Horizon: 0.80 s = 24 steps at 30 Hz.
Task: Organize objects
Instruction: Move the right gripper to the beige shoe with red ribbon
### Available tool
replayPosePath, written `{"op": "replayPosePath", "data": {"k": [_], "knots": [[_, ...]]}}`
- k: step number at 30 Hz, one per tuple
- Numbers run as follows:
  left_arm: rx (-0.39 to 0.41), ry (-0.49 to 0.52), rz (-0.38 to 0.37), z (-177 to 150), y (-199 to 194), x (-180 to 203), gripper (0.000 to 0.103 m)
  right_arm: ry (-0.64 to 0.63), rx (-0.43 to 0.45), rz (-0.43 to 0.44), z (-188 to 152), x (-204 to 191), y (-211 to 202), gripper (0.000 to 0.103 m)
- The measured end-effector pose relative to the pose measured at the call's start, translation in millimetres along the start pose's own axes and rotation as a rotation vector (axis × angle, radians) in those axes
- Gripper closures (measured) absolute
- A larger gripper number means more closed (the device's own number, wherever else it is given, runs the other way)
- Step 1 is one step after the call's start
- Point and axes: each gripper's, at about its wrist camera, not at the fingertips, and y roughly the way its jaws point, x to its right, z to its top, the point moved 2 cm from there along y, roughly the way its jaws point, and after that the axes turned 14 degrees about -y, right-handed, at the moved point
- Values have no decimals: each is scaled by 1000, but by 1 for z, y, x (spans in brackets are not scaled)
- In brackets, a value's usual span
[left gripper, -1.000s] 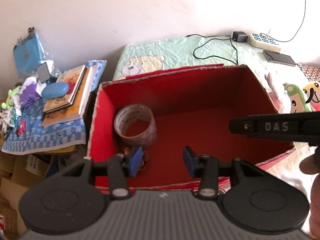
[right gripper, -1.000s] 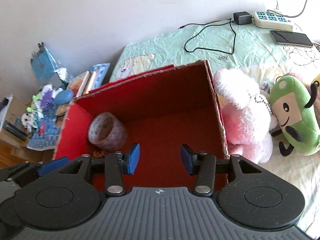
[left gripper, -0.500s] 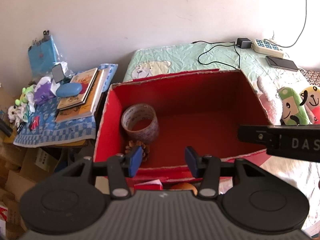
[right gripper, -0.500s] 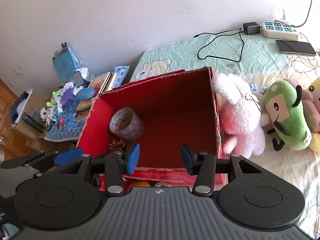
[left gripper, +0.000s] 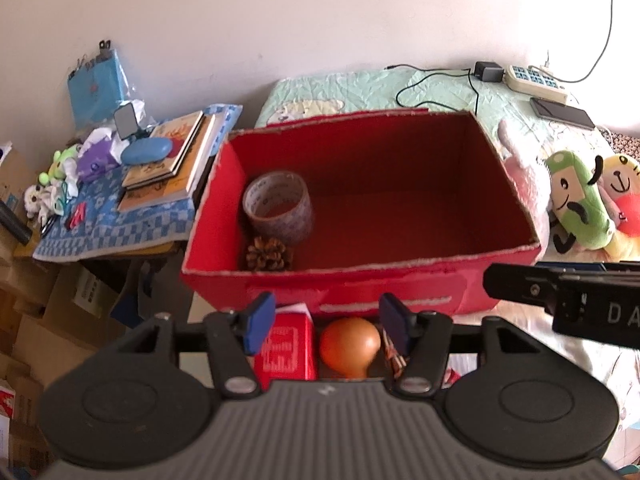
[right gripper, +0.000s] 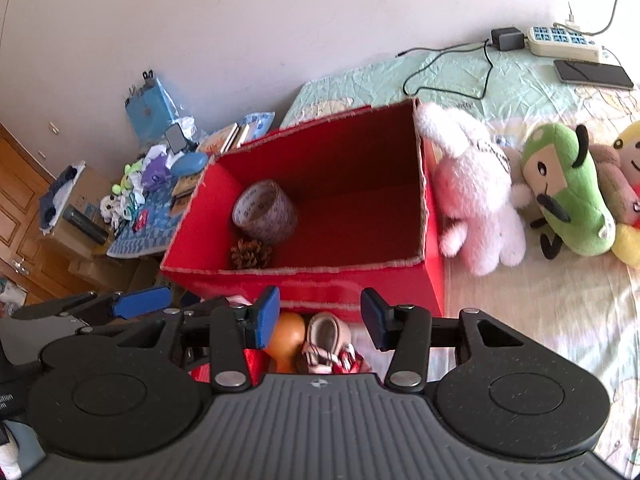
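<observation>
Both claws are drawing back from the red box (left gripper: 400, 292), baring an orange ball (left gripper: 349, 346) below. Left claw (left gripper: 326, 326): widening, gripping nothing. Tape roll (left gripper: 279, 208) and pine cone (left gripper: 267, 254): sitting in box's left end. Right claw (right gripper: 320, 320): gaping, unladen.

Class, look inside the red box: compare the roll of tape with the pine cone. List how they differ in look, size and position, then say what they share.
1. The roll of tape is a smooth, pale, hollow ring; the pine cone is brown, solid and scaly.
2. The roll of tape looks clearly bigger than the pine cone.
3. The pine cone lies nearer the box's front wall; the roll of tape sits behind it.

Shared: both rest on the floor of the red box, at its left end, and neither is gripped.
</observation>
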Motion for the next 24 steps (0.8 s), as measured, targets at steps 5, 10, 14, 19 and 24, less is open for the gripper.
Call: {"op": "replayPosePath", "data": {"k": [5,10,14,19,24], "knots": [[-25,2,9,-12,4,0,42,-5,-47,-21,-14,-3,7,54],[-60,6,13,-23,11,1,42,11,-84,-22,-26,-3,13,54],[-80,10,15,-30,16,2,41,24,-114,-29,-34,-1,18,54],[-104,14,13,-35,23,2,41,27,-134,-44,-40,-1,22,54],[-113,17,8,-36,28,3,41,29,-149,-55,-42,0,27,54]]}}
